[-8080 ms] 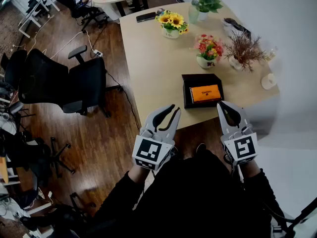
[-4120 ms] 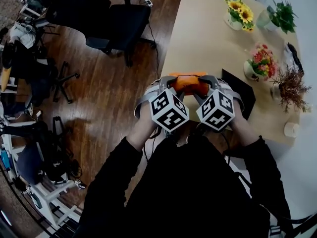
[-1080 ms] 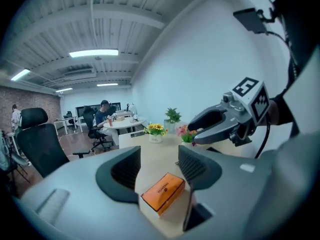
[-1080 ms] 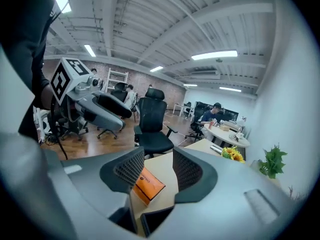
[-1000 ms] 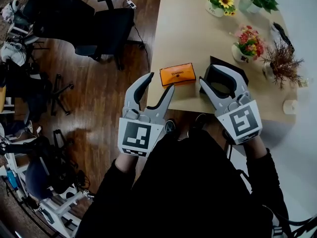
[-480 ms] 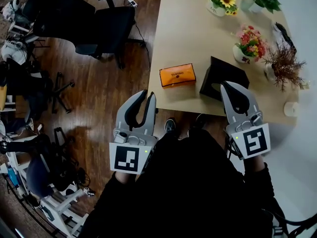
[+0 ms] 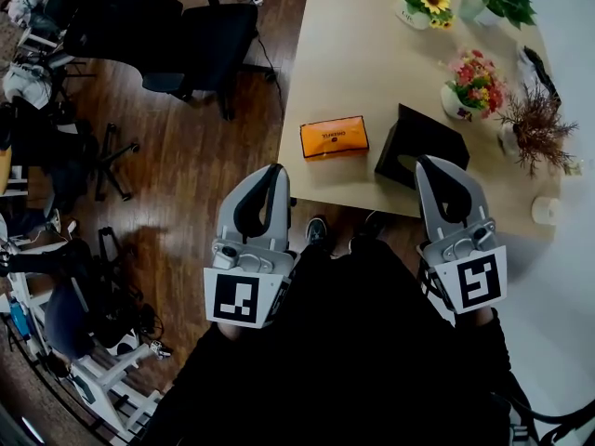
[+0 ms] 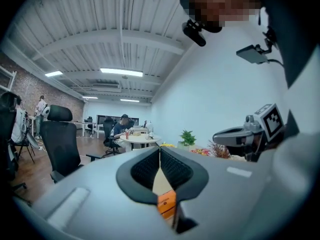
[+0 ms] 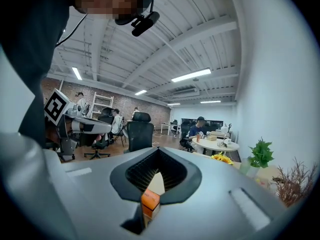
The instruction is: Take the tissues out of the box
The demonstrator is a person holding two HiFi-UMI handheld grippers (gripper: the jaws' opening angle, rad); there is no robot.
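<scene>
The orange rectangular film-wrapped tissue pack (image 7: 334, 137) lies flat on the pale wooden table (image 7: 372, 54), upper middle of the frame. It is just left of the black rectangular box (image 7: 420, 145) and apart from it — already out. It looks light, soft and slightly slick; pinch it across its narrow width. The left gripper (image 7: 274, 171) and right gripper (image 7: 433, 163) hover lower down, jaws pressed together on nothing. The box's dark inside cannot be made out.
</scene>
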